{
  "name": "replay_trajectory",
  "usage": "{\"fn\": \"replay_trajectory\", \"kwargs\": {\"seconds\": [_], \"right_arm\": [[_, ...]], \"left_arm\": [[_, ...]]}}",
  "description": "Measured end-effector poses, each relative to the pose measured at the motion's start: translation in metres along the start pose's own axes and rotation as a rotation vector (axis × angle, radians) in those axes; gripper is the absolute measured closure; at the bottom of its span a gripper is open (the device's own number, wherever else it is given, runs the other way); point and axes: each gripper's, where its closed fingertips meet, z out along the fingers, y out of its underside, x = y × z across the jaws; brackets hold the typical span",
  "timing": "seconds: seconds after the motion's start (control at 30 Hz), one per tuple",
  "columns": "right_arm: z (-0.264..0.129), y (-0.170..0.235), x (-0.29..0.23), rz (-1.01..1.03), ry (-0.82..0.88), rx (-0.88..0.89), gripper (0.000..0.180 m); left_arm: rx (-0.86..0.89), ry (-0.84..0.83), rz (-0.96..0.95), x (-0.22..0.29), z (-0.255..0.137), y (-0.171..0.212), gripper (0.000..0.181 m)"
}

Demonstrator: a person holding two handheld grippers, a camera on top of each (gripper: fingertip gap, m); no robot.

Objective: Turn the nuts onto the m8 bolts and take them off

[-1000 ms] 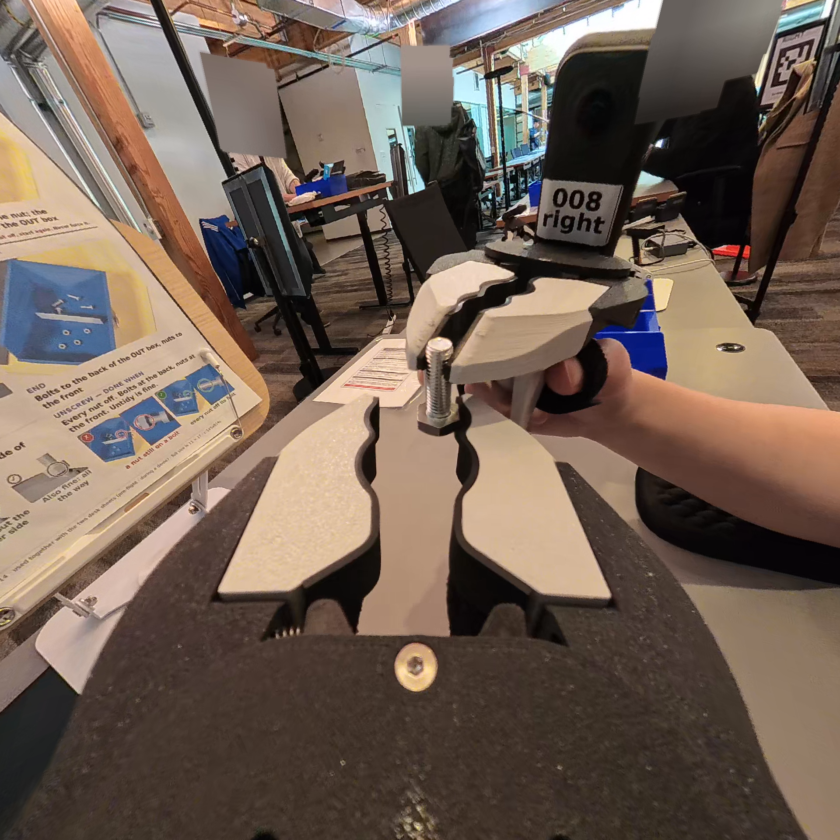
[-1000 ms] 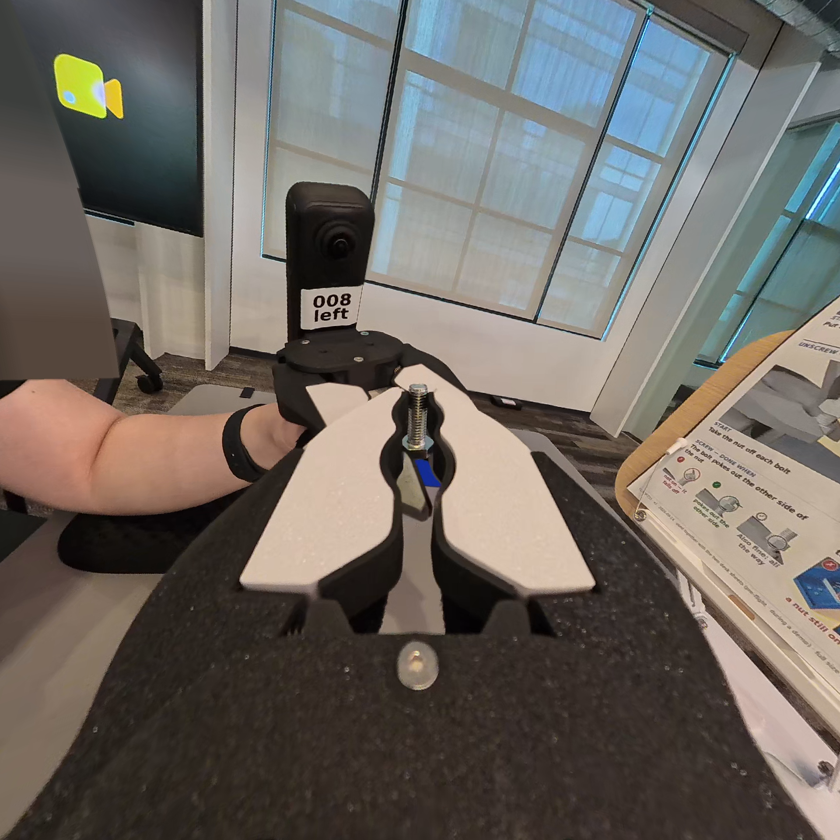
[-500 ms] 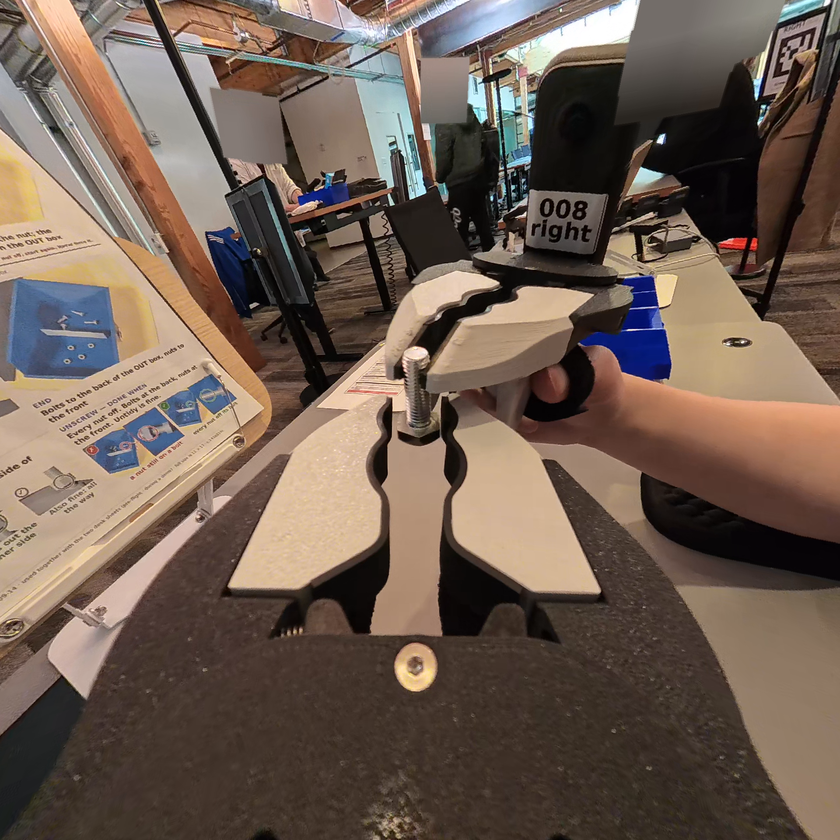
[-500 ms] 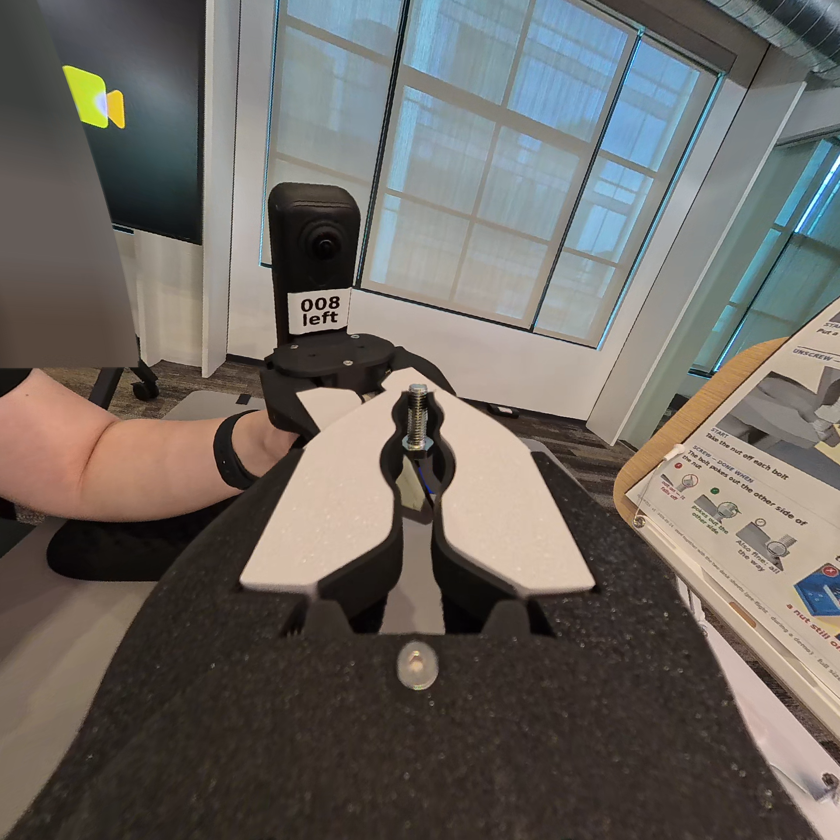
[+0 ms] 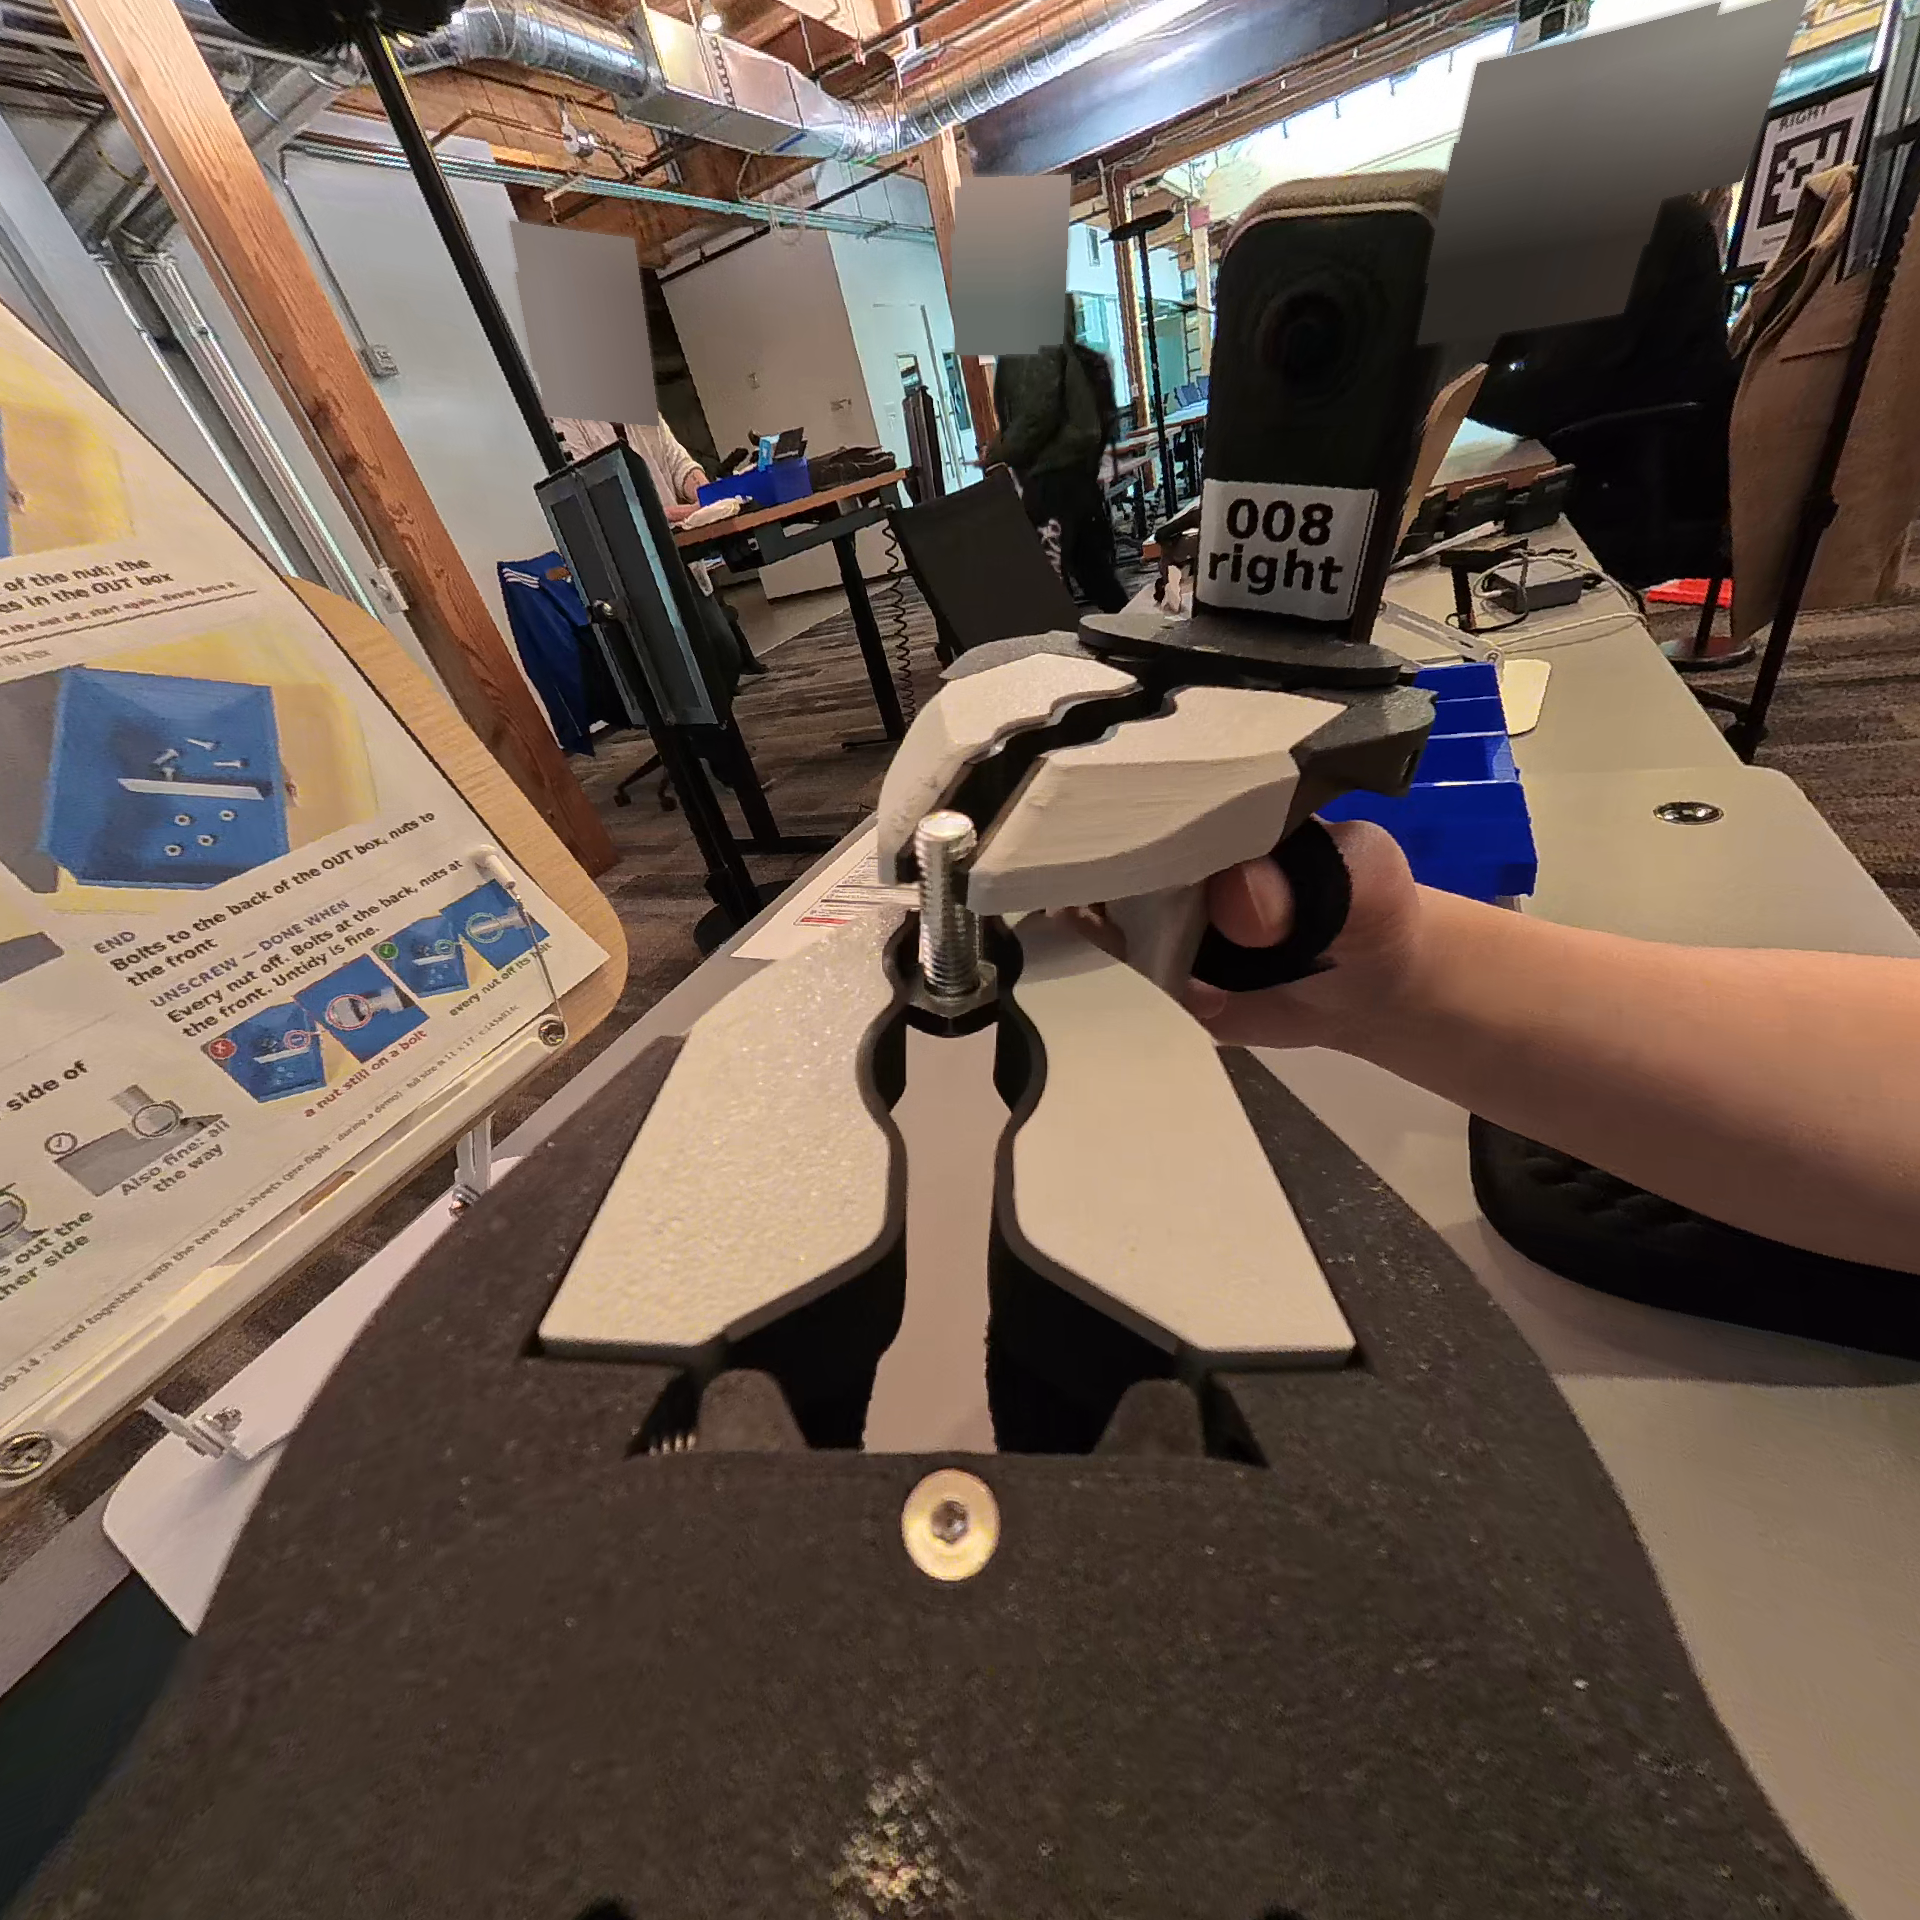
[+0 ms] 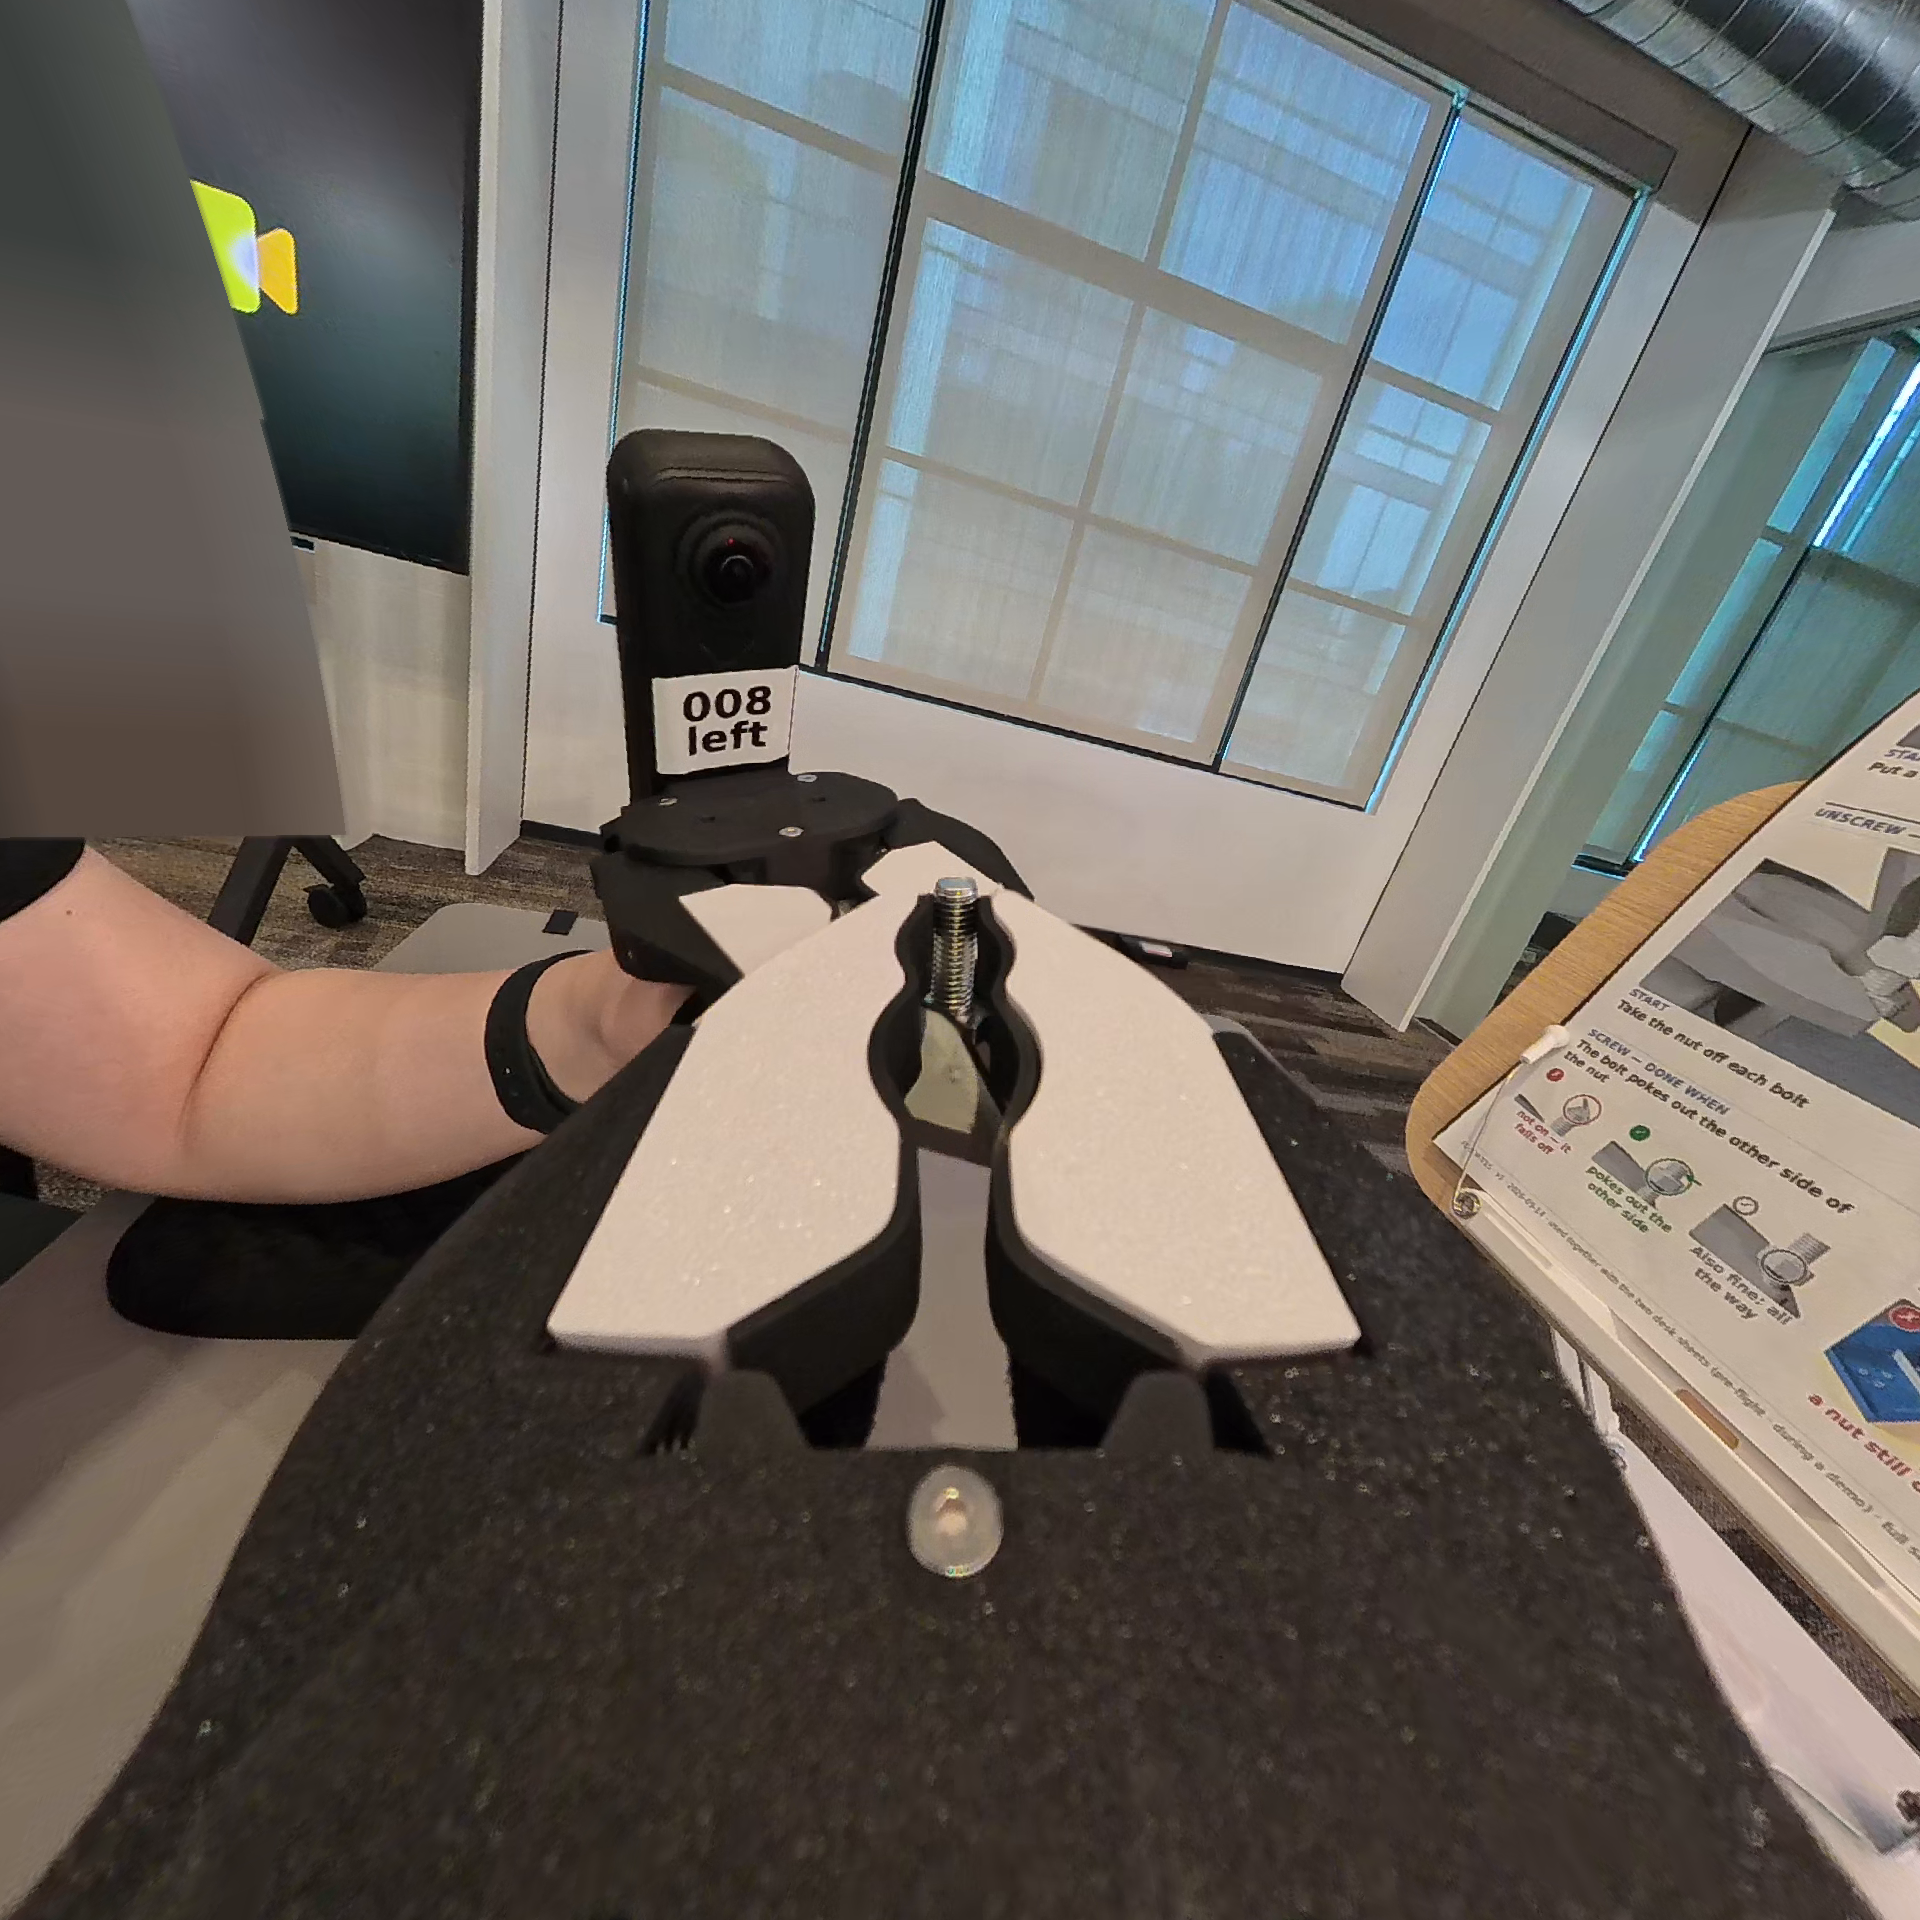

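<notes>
Left wrist view: labelled right gripper [image 5: 940,862] (perhaps clamped)

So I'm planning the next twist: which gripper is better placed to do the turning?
Left, probably: the left gripper clamps the hex piece at the base of the bolt, a firm hold. The right gripper only pinches the threaded shank.

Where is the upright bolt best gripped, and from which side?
Grip the bare threaded shank of the bolt above the nut, coming in level from the side opposite the left gripper. The bolt stands upright and that gripper's jaws close round the nut, leaving only the upper threads exposed.
</notes>
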Motion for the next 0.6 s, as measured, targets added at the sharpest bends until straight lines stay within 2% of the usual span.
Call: {"fn": "replay_trajectory", "kwargs": {"seconds": [0.6], "right_arm": [[-0.0012, -0.0012, -0.0003, 0.004, -0.005, 0.012, 0.173]], "left_arm": [[-0.014, -0.010, 0.015, -0.0007, -0.0002, 0.0012, 0.170]]}}
